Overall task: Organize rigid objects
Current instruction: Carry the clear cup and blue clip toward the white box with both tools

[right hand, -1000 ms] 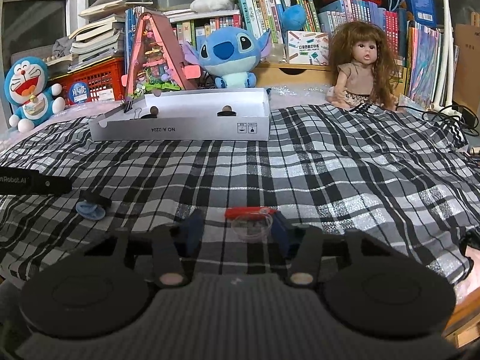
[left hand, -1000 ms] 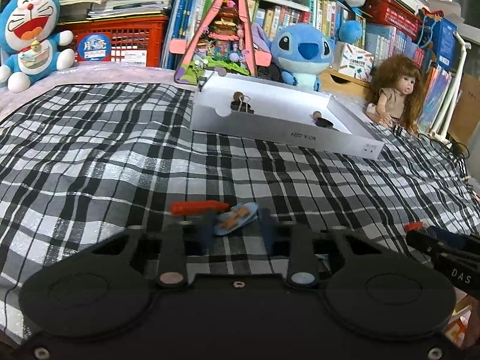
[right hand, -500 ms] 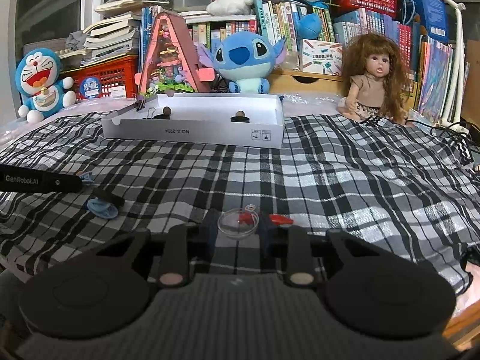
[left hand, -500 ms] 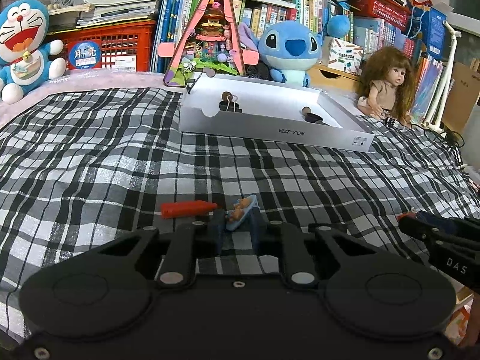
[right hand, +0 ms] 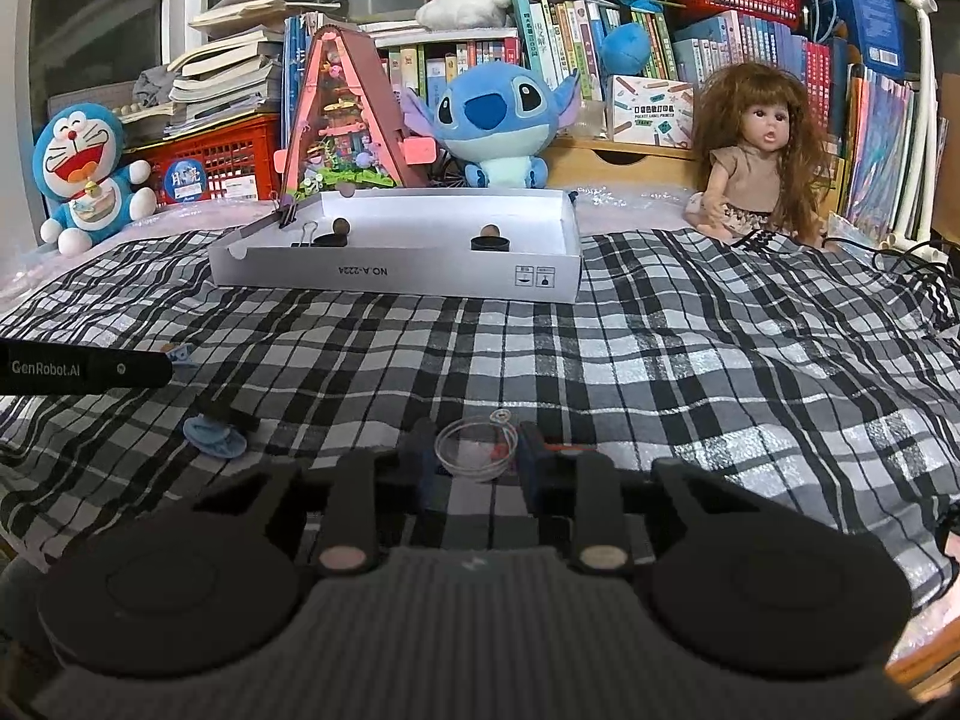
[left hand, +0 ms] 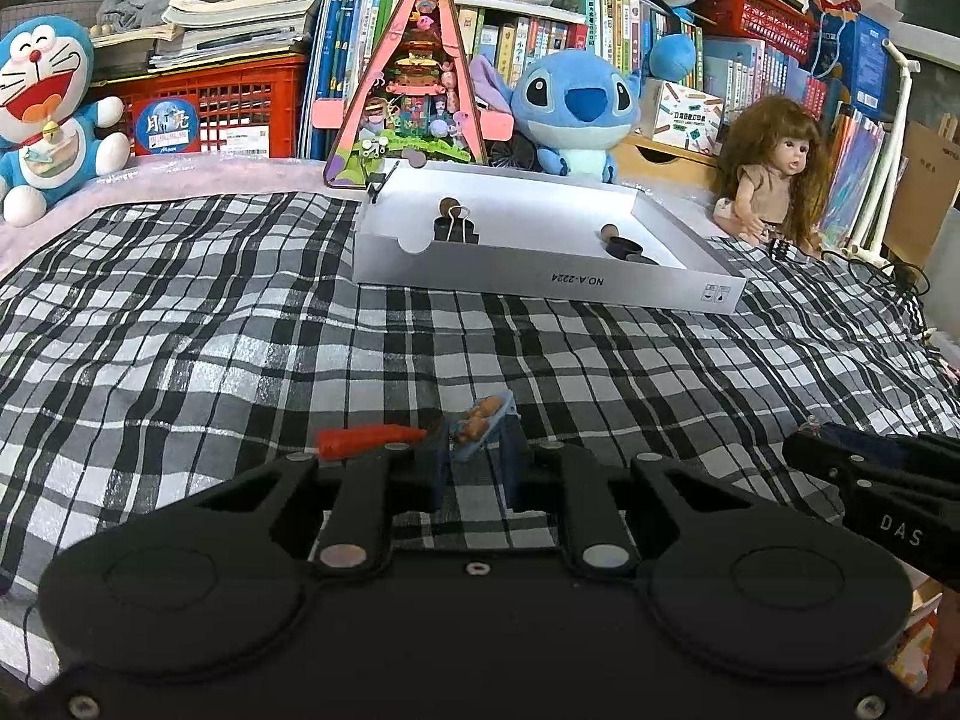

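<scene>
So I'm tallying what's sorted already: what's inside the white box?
Inside the white box: a black binder clip, two small brown balls, and dark ring-like pieces. The near wall hides the floor just behind it.

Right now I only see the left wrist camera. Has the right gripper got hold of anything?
Observer: Yes. The right gripper has just been closing, and its pads now pinch a small clear round dish.
Operator: My left gripper holds a little blue tray. Is anything loose near it that I can't see?
Observer: A small flat blue piece lies on the checked blanket, on the near side of that gripper's tip.
</scene>
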Tool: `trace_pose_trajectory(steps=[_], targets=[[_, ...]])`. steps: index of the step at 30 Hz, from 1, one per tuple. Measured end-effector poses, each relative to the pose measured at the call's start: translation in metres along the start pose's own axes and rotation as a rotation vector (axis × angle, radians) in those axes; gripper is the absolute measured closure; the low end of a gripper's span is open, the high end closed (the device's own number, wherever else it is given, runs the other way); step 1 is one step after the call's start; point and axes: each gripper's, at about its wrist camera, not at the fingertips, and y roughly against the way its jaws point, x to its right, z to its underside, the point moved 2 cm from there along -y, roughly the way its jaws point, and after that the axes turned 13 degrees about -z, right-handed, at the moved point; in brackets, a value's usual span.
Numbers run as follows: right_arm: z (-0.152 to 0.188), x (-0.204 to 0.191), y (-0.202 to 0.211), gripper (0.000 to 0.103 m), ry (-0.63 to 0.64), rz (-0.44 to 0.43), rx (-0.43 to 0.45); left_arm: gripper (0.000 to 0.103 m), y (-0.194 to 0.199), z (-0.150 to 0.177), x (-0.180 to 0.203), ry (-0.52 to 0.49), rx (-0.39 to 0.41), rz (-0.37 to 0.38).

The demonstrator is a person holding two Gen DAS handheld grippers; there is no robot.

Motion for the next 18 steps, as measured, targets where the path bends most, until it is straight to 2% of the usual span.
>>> trace_pose_trajectory(steps=[18], targets=[[-0.009,-0.004,-0.013,0.069,0.006,-0.017,-0.025,0.087,0.000,-0.009,0.007,-0.010,0.014,-0.006]])
